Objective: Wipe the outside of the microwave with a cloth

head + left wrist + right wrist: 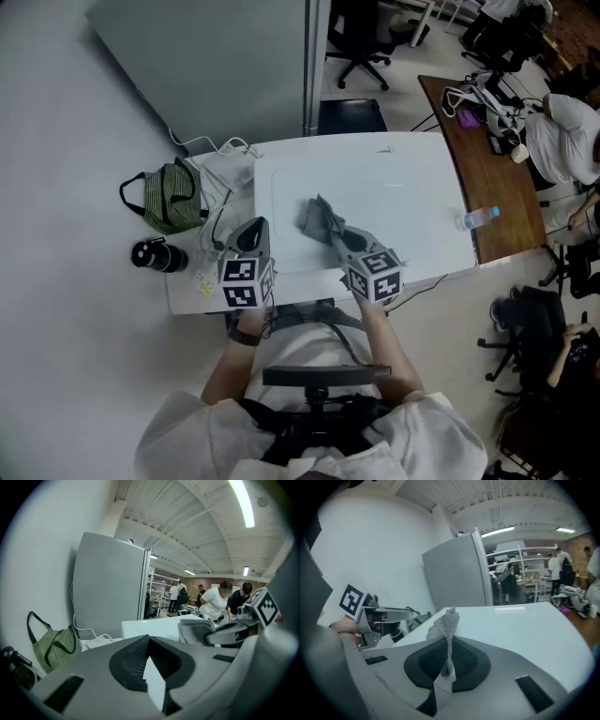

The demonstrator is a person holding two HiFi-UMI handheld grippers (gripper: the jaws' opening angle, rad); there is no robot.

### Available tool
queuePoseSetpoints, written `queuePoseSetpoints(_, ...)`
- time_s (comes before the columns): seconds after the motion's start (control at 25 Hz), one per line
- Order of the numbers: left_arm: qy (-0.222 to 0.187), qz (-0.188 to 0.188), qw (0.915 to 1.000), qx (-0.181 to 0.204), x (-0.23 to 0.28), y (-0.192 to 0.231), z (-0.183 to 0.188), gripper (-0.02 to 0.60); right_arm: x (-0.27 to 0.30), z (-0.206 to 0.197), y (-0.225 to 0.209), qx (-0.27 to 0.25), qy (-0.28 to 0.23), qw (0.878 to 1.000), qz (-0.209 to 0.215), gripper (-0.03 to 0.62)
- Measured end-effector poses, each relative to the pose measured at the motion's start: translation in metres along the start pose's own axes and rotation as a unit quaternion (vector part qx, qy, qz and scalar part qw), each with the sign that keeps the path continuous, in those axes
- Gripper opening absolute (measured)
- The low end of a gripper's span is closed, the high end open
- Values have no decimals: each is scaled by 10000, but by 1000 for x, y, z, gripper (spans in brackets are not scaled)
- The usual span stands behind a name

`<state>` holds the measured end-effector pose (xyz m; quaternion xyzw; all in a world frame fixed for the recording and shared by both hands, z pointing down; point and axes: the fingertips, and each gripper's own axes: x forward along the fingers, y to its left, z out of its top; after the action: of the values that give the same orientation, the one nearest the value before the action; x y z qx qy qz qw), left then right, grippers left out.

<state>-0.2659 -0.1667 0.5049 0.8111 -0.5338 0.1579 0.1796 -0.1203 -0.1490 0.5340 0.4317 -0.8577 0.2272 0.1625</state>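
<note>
Nearest, the left gripper (251, 232) hangs over the near edge of the white table (187, 298), just off the left edge of the microwave (403, 206); its own view shows the jaws together with nothing between them. Beside it, the right gripper (343, 244) reaches over the microwave's near edge; its jaws are pinched on a fold of the grey cloth (321, 221), which rises out of them in a twisted peak in that gripper's view. The rest of the cloth lies bunched on the microwave's white top, near the near edge and left of the middle.

The cloth is picked up and resting on the top panel, so I judge the wiping to be at or close to its start; nothing shows how much of the top has been covered. The broad stretch toward the far and right edges looks to be ahead, and so do the sides and front, which no view shows being touched.

Farther left, at the table's left edge, sit a green striped bag (173, 199) and a black bottle (157, 255); white cables (220, 152) trail near the far left corner. Behind stands a tall grey cabinet (216, 66); beyond the microwave's right edge is a wooden desk (487, 178), with people working further off.
</note>
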Motion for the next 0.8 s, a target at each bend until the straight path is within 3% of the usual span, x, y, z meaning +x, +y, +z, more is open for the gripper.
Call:
queuePoseSetpoints(0.12,-17,-279,9995,167,12,-15,5,20,-45,-6,-78,240,-99,9952,-939,23)
queuePoseSetpoints(0.28,-60,-224,9993,284,20,-15,10,20,-113,-19,-164,509,-99,9773,-2055,23)
queuePoseSetpoints(0.52,-102,-15,9999,25,15,11,6,21,-173,-49,-219,582,66,9502,-3062,23)
queuePoseSetpoints(0.64,-132,-53,9999,-69,15,17,3,21,-173,-53,-204,459,211,9521,-3017,23)
queuePoseSetpoints(0.8,-125,-28,9999,-103,13,23,-2,21,-113,-49,-120,312,300,9820,-1836,23)
